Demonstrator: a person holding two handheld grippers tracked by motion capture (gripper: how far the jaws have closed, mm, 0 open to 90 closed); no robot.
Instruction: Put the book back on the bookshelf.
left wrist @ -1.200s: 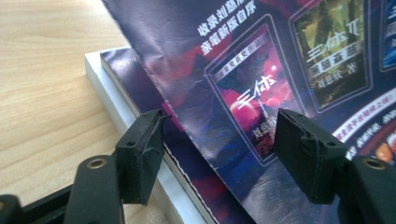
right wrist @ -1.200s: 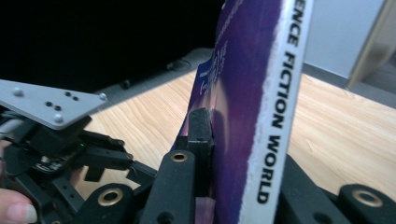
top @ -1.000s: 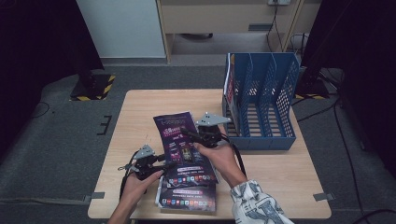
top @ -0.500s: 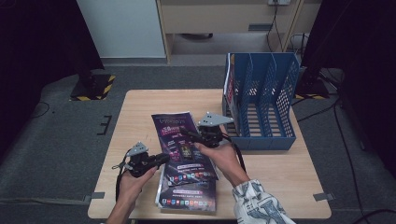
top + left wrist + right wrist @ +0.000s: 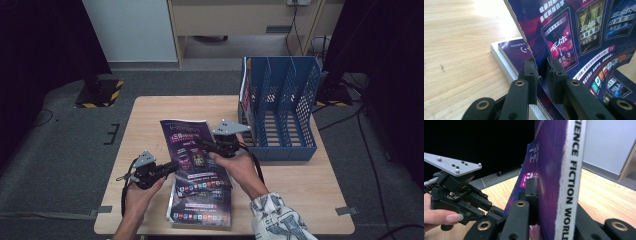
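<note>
Jaws of the left gripper (image 5: 540, 75) stand slightly spread with the edge of the purple magazine (image 5: 579, 37) running between them; whether the pads press the paper, cannot tell. Jaws of the right gripper (image 5: 546, 202) pinch the same magazine at its spine side, the white spine strip upright right at the jaws. In the high view the magazine (image 5: 192, 150) is lifted off the bench (image 5: 150, 115), just left of the blue file rack (image 5: 280, 115), with the right gripper (image 5: 206, 145) on its edge nearest the rack and the left gripper (image 5: 172, 167) on its far edge from the rack. A second magazine (image 5: 202, 205) lies flat on the bench under and in front of the lifted one, also left of the rack; its white page edge (image 5: 504, 62) shows below the left gripper's jaws.

The rack has several upright slots; one magazine (image 5: 243, 90) stands in its leftmost slot, the other slots look empty.

Spine text reads "SCIENCE FICTION WORLD", partly cut off. Cover carries Chinese lettering and small book-cover panels, too small to read surely.
</note>
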